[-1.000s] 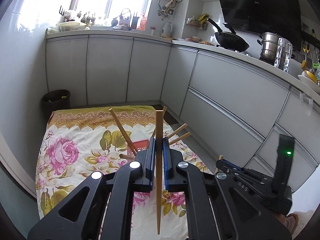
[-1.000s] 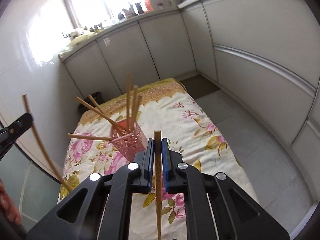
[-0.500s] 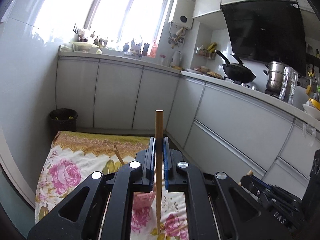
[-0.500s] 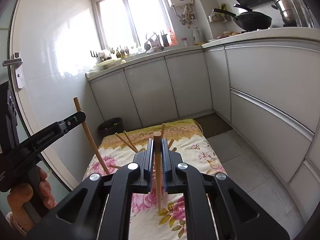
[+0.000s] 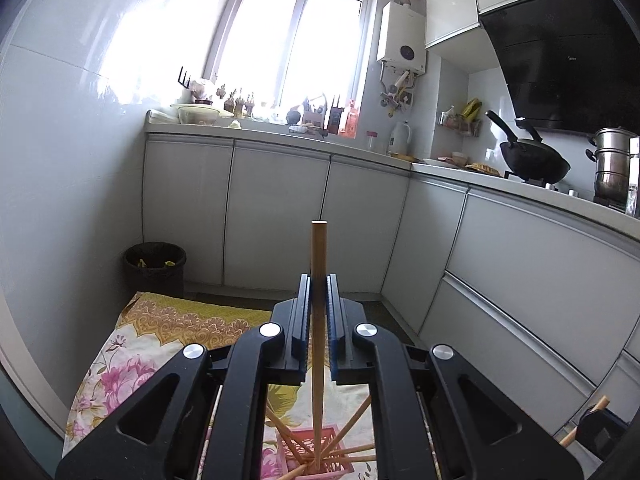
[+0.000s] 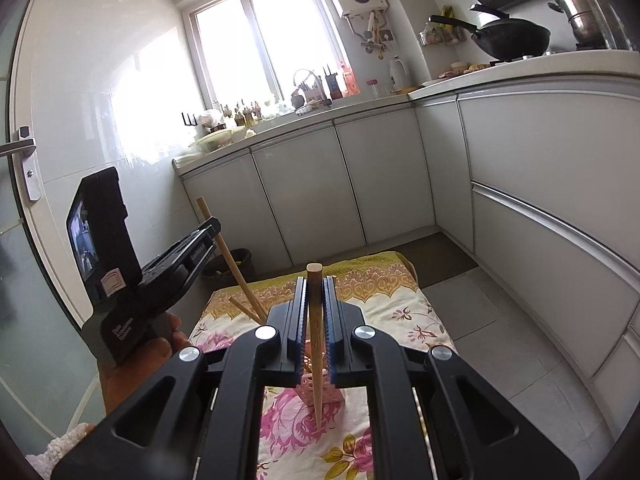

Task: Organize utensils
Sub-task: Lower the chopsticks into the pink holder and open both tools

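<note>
Splayed chopsticks (image 5: 352, 420) crowd pink holder (image 5: 316, 454); floral cloth (image 6: 404, 312) around it open.

chopsticks (image 5: 352, 432) stand in a holder (image 5: 316, 454) on the cloth (image 5: 160, 340)

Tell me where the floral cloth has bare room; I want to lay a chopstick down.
Free: the cloth right of the pink holder, toward the cabinets, and its yellow border by the bin. Crowded: around the holder, where chopsticks fan outward.

Bright daylight from window (image 5: 296, 44), glare on wall; fisheye edges curved, dark.
</note>
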A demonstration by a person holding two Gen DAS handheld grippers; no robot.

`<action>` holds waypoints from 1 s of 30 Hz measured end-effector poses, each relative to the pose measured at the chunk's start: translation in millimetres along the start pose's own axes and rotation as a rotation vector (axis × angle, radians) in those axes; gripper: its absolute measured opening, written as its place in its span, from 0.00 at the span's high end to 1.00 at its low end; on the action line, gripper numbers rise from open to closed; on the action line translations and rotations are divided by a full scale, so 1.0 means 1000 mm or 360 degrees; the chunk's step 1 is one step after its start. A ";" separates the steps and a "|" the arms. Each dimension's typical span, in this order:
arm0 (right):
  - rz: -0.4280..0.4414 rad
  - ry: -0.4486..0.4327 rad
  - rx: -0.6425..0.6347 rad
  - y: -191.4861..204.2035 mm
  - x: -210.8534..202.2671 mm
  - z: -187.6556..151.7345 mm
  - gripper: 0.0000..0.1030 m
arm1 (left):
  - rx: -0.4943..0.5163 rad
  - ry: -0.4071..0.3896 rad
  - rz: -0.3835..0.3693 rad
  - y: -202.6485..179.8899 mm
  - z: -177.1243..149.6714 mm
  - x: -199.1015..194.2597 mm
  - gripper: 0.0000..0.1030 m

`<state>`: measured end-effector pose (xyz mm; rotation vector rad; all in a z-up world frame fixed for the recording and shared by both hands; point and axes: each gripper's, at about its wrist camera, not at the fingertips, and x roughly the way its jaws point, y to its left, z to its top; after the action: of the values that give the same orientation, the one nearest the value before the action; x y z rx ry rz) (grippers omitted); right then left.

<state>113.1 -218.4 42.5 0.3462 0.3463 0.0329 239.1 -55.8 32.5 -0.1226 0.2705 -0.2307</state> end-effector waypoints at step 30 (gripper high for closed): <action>-0.0080 -0.0114 -0.0024 0.030 0.119 0.003 0.91 | 0.0023 -0.0022 0.0052 0.054 0.017 -0.057 0.66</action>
<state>226.4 -180.1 16.2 0.3228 0.2835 -0.0259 202.1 11.3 55.2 -0.1051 0.2569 -0.1995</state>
